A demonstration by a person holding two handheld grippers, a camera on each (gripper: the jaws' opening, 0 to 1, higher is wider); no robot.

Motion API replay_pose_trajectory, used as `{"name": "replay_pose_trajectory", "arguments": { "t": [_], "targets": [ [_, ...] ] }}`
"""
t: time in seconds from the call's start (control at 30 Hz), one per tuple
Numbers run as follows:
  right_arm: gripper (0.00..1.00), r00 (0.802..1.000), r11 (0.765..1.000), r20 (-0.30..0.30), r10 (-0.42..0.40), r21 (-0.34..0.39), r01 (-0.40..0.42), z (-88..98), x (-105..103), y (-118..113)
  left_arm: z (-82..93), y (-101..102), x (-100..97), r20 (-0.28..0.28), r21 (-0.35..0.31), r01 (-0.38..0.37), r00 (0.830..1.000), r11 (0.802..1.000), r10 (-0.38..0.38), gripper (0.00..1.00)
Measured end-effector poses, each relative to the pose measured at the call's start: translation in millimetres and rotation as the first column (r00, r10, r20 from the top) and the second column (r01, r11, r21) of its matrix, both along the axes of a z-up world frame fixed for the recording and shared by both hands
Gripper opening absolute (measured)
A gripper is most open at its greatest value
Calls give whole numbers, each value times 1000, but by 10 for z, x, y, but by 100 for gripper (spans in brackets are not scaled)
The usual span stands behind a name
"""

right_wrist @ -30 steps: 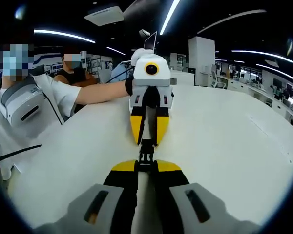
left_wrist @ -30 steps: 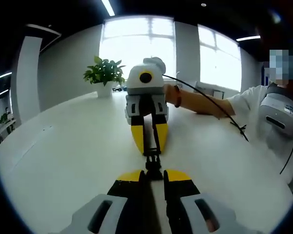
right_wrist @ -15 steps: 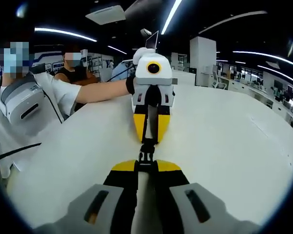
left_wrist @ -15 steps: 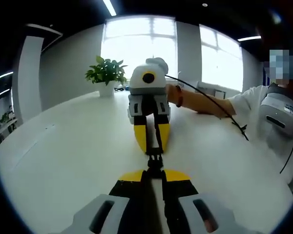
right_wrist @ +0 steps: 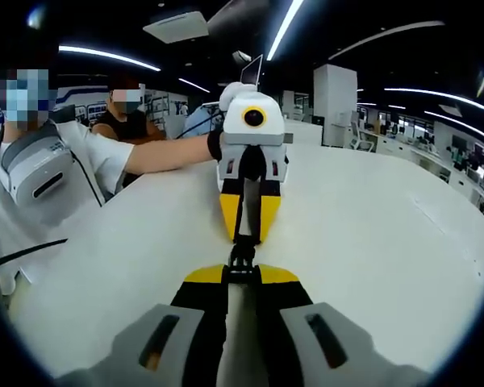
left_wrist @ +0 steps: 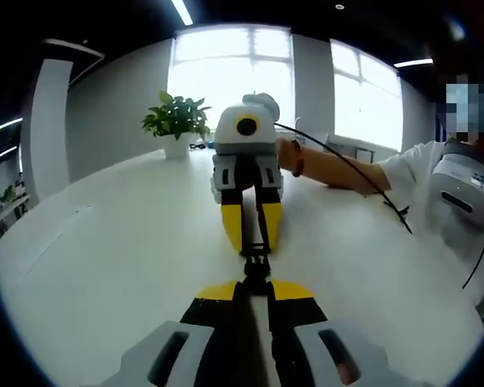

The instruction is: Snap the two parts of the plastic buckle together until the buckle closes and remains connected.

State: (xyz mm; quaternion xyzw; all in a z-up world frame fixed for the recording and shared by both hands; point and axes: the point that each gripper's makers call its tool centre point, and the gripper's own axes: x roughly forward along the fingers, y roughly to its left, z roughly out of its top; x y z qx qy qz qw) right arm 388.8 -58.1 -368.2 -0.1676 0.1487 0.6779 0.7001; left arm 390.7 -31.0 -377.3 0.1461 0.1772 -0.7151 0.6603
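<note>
Nearly done: both claws, left (left_wrist: 255, 284) and right (right_wrist: 242, 272), clamp buckle (left_wrist: 256, 263) halves, seemingly joined; release remains.

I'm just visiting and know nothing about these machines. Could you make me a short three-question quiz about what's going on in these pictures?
1. True or false: the left tongs and the right tongs face each other, tip to tip, above the white tabletop.
2. What do both tongs grip between them?
A. a green cable
B. a small black plastic buckle
C. a red cup
3. Fill in: far across the table in the left gripper view stands a green ____ in a white pot.

Key: 1 true; 2 B; 3 plant.
</note>
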Motion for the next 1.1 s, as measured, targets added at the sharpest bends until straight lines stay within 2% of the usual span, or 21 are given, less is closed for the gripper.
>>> {"name": "replay_pose_trajectory", "arguments": {
  "t": [0.73, 0.77, 0.83, 1.1],
  "targets": [
    [11, 997, 998, 20, -69, -5, 70, -23, 133, -14, 7, 22, 120, 0, 2, -83, 997, 997, 83, 11],
    [11, 997, 999, 56, -53, 8, 53, -8, 139, -9, 6, 22, 120, 0, 0, -83, 997, 997, 83, 11],
    [11, 997, 996, 2, -81, 24, 81, -24, 158, -19, 8, 21, 125, 4, 0, -83, 997, 997, 83, 11],
    [11, 998, 998, 27, -65, 9, 65, -19, 138, -14, 4, 13, 123, 7, -7, -75, 997, 997, 75, 11]
  ]
}}
